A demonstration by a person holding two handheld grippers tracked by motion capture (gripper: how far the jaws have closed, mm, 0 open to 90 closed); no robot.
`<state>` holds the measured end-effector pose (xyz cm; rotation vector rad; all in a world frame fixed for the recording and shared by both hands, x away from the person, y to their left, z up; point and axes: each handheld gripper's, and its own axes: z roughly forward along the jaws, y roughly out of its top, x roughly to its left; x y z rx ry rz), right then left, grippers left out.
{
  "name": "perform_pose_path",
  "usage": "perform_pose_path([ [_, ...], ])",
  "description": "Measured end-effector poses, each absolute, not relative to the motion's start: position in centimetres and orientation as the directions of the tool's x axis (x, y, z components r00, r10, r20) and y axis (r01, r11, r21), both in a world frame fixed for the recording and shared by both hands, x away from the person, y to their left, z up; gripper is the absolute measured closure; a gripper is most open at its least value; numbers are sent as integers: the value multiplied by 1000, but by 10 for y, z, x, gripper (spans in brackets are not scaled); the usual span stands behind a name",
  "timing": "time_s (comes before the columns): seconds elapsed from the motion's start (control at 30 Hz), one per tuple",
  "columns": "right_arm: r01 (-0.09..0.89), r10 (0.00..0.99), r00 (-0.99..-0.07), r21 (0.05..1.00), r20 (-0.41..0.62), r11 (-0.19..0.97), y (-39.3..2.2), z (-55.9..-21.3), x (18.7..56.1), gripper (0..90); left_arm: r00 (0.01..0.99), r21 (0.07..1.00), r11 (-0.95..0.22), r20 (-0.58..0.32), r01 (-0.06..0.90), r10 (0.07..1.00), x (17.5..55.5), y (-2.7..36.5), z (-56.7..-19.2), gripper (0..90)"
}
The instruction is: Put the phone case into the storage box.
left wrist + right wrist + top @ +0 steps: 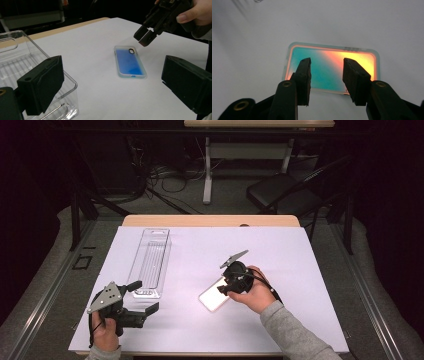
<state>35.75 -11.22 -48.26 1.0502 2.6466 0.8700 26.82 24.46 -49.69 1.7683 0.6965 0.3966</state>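
two grippers work over a white sheet (300,270) spread on the table. nearest the person, at the front left corner, the left gripper (145,297) rests low over the sheet in a hand, its grey three-cornered plate on top. its jaws stand wide apart with nothing between them; in the left gripper view they frame the open sheet from either side.

just beyond the left gripper lies a clear plastic tray (152,257), long and narrow, running away toward the far edge of the sheet. its ribbed floor and rounded near corner show in the left gripper view (15,60), just beside the left jaw.

toward the middle of the sheet, right of the tray and well apart from it, a phone case (214,295) lies flat. in the left gripper view the phone case (130,62) looks blue with a pale translucent rim and a camera cutout at its far end.

the right gripper (226,287) hangs above the case, pointed down at it. in the right gripper view (325,80) its jaws are partly open, narrower than the case, and hold nothing; whether the tips touch the case (324,72) i cannot tell.

farther off, past the table, stand a dark chair (285,190) and a tangle of cables (165,177) on the floor.
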Motion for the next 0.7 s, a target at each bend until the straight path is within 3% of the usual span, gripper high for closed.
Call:
perform_pose_path([
  [0.7,678,729,-684,388,20,625,-115,-494,418,639,770,948,-189,-82,256,632,269,246,-498,45],
])
